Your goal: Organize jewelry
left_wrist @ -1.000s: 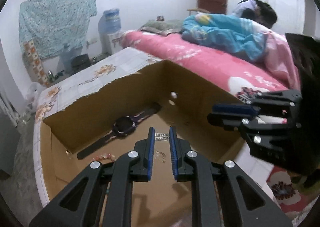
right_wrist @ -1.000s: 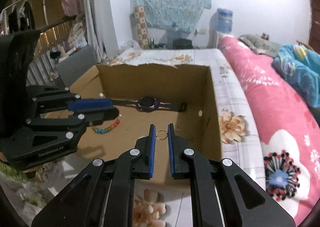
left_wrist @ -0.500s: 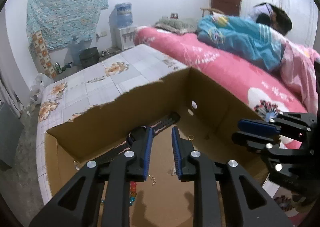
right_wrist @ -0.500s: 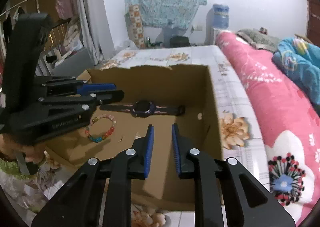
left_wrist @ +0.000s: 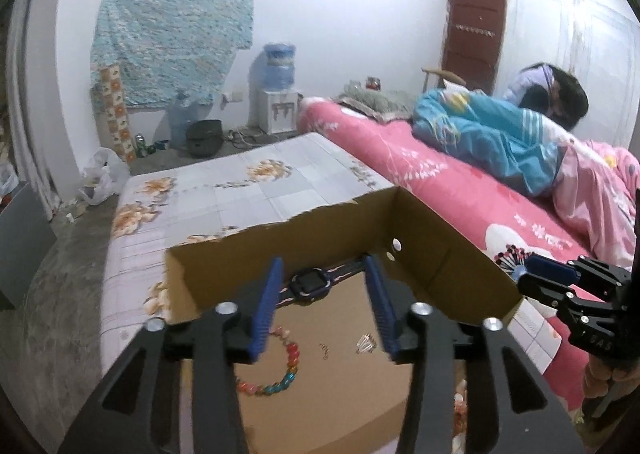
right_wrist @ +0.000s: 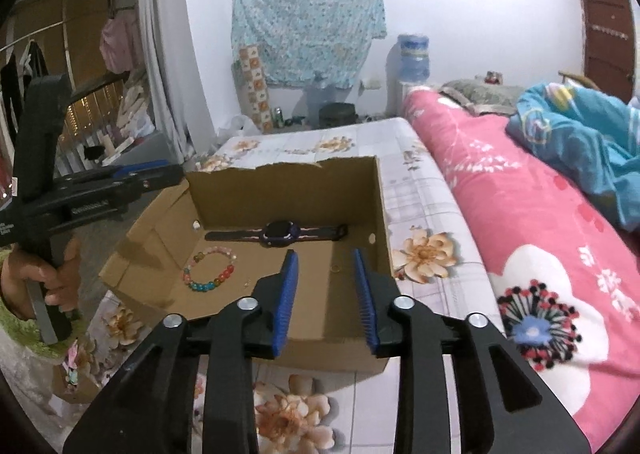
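Observation:
An open cardboard box [right_wrist: 288,182] [left_wrist: 448,254] sits on a floral mat. Inside lie a dark watch [right_wrist: 280,232] [left_wrist: 310,286] along the far wall, a coloured bead bracelet [right_wrist: 210,269] [left_wrist: 276,374], a small gold ring [right_wrist: 336,268] and small earrings [left_wrist: 366,343]. My left gripper [left_wrist: 322,306] is open and empty above the box's near side; it also shows in the right wrist view [right_wrist: 132,178]. My right gripper [right_wrist: 326,294] is open and empty above the box's near edge; it shows at the right of the left wrist view [left_wrist: 552,282].
A pink bed [right_wrist: 520,214] with a blue blanket [left_wrist: 500,134] runs along the right of the mat. A person [left_wrist: 556,90] lies at its far end. A water dispenser [left_wrist: 278,94] and a pot [left_wrist: 204,142] stand by the back wall.
Both grippers have opened and pulled back and up from the box. The ring the right gripper held now lies on the box floor.

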Action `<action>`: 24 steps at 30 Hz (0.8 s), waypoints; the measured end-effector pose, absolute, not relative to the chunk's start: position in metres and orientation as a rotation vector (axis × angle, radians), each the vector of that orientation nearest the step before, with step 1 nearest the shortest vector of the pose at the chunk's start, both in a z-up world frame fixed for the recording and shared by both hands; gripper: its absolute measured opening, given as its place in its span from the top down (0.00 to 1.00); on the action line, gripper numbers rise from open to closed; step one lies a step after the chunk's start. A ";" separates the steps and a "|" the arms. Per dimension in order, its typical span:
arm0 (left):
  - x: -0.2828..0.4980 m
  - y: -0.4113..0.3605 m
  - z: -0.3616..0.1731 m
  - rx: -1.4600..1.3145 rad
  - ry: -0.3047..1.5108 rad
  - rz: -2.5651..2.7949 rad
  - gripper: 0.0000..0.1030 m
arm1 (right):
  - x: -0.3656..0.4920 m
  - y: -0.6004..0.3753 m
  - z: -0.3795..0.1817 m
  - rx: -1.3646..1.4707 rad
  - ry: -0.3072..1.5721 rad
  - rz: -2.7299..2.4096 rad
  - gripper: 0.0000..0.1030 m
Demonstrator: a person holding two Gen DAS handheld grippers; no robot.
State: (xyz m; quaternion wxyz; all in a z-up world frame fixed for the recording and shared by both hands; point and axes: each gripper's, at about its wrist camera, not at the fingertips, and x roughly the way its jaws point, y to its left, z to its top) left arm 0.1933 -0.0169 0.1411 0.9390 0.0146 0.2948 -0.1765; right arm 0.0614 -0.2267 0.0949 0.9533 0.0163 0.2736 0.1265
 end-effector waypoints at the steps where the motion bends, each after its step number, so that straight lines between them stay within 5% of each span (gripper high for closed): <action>1: 0.188 -0.012 0.143 0.026 0.597 -0.352 0.49 | 0.056 -0.227 0.096 0.036 0.547 0.254 0.60; 9: 0.134 0.021 0.138 0.032 0.616 -0.327 0.26 | 0.017 -0.235 0.093 0.077 0.526 0.233 0.37; 17: 0.091 0.013 0.094 0.094 0.730 -0.366 0.08 | 0.003 -0.226 0.041 0.064 0.712 0.164 0.21; 24: 0.089 -0.005 0.027 0.100 0.948 -0.301 0.07 | 0.015 -0.205 -0.010 -0.021 0.885 0.065 0.18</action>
